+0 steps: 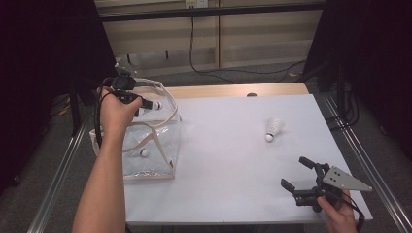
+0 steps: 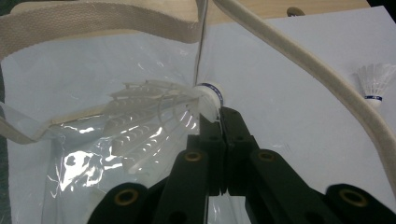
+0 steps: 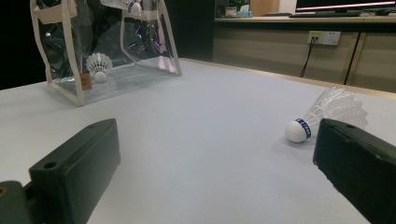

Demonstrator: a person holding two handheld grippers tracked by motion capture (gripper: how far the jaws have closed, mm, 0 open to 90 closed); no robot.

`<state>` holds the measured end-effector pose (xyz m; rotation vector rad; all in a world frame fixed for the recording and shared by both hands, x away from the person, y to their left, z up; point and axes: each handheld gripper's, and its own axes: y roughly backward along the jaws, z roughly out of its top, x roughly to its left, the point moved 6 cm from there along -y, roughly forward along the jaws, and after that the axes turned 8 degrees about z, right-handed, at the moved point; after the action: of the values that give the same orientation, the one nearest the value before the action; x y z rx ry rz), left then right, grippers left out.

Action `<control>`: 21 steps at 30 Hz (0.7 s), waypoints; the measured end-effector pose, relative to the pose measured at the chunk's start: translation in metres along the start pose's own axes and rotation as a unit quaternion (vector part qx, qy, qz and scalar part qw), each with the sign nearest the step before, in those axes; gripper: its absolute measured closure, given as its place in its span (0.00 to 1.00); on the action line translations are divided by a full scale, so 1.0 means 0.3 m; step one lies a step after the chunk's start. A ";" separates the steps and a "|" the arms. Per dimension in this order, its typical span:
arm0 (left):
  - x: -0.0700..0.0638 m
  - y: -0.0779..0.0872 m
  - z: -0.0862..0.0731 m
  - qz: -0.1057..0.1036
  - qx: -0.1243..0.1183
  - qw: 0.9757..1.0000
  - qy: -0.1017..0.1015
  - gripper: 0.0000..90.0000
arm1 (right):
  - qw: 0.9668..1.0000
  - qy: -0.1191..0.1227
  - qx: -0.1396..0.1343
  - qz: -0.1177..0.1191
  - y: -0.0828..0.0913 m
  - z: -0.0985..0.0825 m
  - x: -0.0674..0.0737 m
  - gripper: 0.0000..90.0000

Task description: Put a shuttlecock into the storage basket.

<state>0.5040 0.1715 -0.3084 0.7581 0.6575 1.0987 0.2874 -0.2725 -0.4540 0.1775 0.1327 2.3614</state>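
Clear plastic forms the bag, trimmed with cream webbing, which stands at the left of the white table. Over its open top the left gripper holds a shuttlecock, its jaws pressed together on the rim of the feather skirt just behind the cork. In the left gripper view that shuttlecock lies sideways, cork to the right and feathers fanned to the left, with the bag's straps passing above and beside it. A second shuttlecock lies on the bag's floor; the right gripper view shows it through the clear wall, feathers up. A third shuttlecock lies on the bare table, well apart from the bag, cork toward the person. The right gripper rests low near the table's near right corner, its jaws wide apart and holding nothing; in the right gripper view the third shuttlecock lies on its side just beyond the right-hand jaw.
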 end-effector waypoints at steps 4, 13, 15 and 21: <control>0.004 -0.004 0.001 0.001 -0.017 1.000 -0.002 0.90 | 1.000 0.002 -0.001 0.002 0.000 0.001 0.001 0.00; -0.010 0.023 -0.004 -0.019 -0.025 1.000 0.001 0.84 | 1.000 0.003 -0.001 0.001 0.000 0.002 0.002 0.00; -0.013 0.034 -0.005 -0.027 -0.027 0.999 0.005 0.83 | 1.000 0.003 0.000 0.001 0.000 0.001 0.003 0.00; -0.027 0.054 -0.012 -0.044 -0.029 0.999 0.003 0.79 | 1.000 0.003 -0.001 0.001 0.000 0.001 0.002 0.00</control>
<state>0.4901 0.1689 -0.2966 0.6706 0.6555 1.0351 0.2872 -0.2721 -0.4536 0.1695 0.1323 2.3640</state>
